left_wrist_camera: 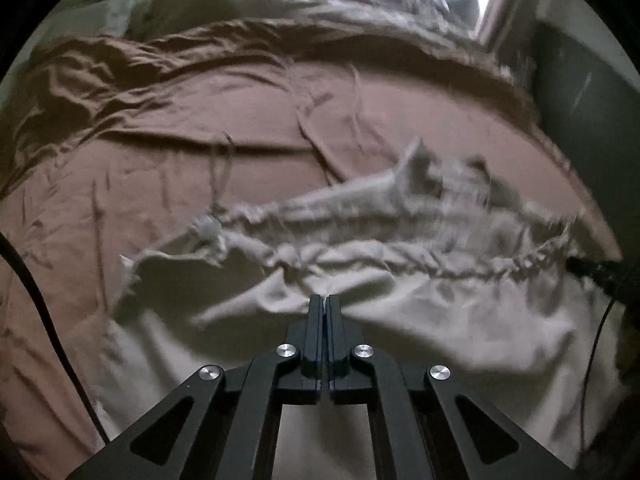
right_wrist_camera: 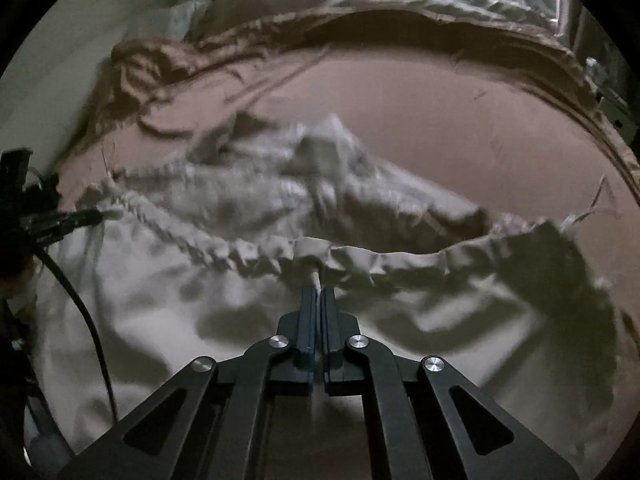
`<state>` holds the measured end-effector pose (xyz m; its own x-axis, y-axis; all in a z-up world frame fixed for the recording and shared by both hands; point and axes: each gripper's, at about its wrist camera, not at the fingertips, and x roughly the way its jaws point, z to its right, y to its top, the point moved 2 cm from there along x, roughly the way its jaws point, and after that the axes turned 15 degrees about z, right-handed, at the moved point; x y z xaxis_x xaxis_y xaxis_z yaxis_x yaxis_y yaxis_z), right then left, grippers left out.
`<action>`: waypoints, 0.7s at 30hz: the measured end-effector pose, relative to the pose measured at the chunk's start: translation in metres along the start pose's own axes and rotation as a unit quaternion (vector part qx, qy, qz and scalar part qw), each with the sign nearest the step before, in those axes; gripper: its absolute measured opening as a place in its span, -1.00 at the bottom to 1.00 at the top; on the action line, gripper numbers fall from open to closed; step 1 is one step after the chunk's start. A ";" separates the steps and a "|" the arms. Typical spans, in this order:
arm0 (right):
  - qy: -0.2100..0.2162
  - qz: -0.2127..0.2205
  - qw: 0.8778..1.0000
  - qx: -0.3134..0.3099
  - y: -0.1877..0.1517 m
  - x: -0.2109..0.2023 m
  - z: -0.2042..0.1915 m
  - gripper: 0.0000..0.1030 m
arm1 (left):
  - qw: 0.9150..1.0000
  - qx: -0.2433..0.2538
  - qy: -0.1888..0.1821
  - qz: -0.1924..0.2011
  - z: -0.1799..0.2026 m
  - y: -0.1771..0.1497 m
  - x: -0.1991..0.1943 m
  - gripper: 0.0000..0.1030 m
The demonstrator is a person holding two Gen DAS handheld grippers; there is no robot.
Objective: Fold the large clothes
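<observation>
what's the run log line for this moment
left gripper shut on pale garment | right gripper shut on its gathered waistband | brown bedsheet beneath

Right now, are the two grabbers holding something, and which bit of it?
Yes. Both hold the crumpled off-white cloth garment lying on the brown bedsheet. The left gripper pinches a fold below the gathered band; the right gripper pinches right at that band.

Your bed in wrinkled brown sheet, pale gathered-waist garment lying crumpled from centre toward 5 o'clock, beige bedding heaped at 12.
</observation>
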<state>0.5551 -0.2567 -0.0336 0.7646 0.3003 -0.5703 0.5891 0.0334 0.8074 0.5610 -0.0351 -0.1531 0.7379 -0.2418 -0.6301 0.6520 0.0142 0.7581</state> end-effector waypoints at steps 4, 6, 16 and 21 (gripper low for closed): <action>0.001 0.022 1.000 0.004 0.007 0.000 -0.001 -1.00 | 1.000 0.001 0.003 -0.002 -0.001 0.009 0.012 -0.99; 0.000 0.020 1.000 0.003 0.004 0.007 -0.001 -1.00 | 1.000 -0.003 0.001 -0.013 -0.002 0.008 0.025 -0.99; -0.027 -0.027 0.998 0.046 -0.038 0.057 0.017 -1.00 | 0.999 -0.012 -0.009 -0.049 -0.007 -0.006 0.065 -0.97; -0.013 -0.023 0.995 0.091 -0.035 0.049 0.019 -1.00 | 0.997 -0.044 -0.016 -0.055 -0.011 0.004 0.044 -0.85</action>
<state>0.5775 -0.2615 -0.0928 0.7411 0.2770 -0.6116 0.6593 -0.1280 0.7409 0.5982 -0.0350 -0.1800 0.6567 -0.2767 -0.7016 0.7419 0.0702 0.6668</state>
